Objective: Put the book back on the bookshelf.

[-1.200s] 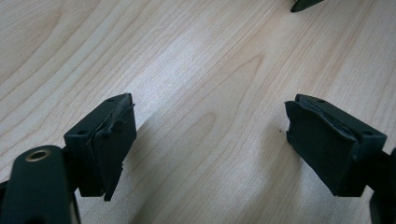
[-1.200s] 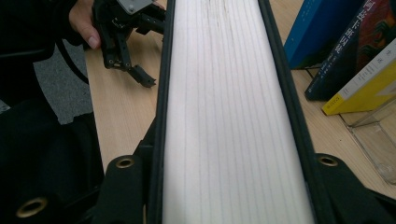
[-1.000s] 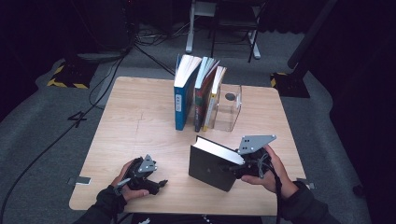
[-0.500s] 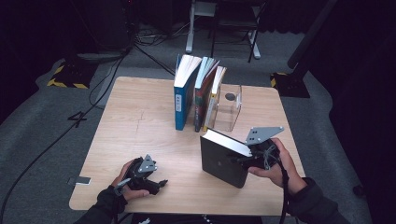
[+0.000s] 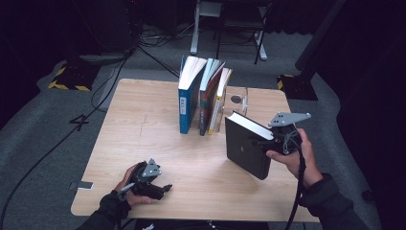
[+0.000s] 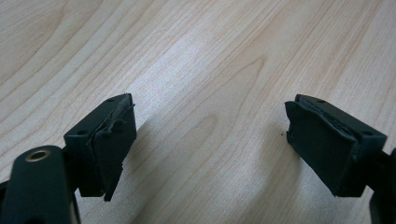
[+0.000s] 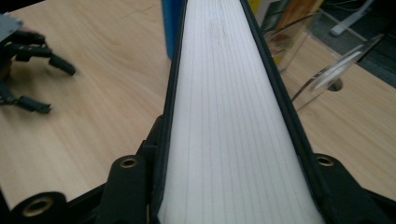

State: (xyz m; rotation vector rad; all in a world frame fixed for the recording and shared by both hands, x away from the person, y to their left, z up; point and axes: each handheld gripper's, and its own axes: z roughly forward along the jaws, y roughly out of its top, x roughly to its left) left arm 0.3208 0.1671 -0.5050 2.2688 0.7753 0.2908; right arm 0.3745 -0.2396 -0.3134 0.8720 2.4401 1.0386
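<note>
A: What is taking up the most room here?

B: The wooden table is lying across the middle of the high view, with grey floor running around it and cables trailing off behind.

A: And on it?

B: A row of books is standing upright near the far edge: a blue one on the left, two thinner ones leaning against it, and a clear acrylic bookend sitting just beside them on the right.

A: Where is the black book?

B: The black book is standing tilted at the right side of the table, in front of the bookend and apart from the row. Its white page edge is facing up. Whether its lower corner is touching the wood I cannot tell.

A: Who is holding it?

B: The right gripper is clamping it from the right, jaws pressing on both covers. In the right gripper view the page block is running straight up between the two black jaws, the covers sitting tight against them.

A: And the other hand?

B: The left gripper is resting at the near left of the table, well apart from the book. Its jaws are standing spread, and in the left gripper view nothing but bare wood is lying between the pads.

A: Is it visible elsewhere?

B: Yes, it is showing small at the upper left of the right gripper view, spread on the tabletop.
</note>
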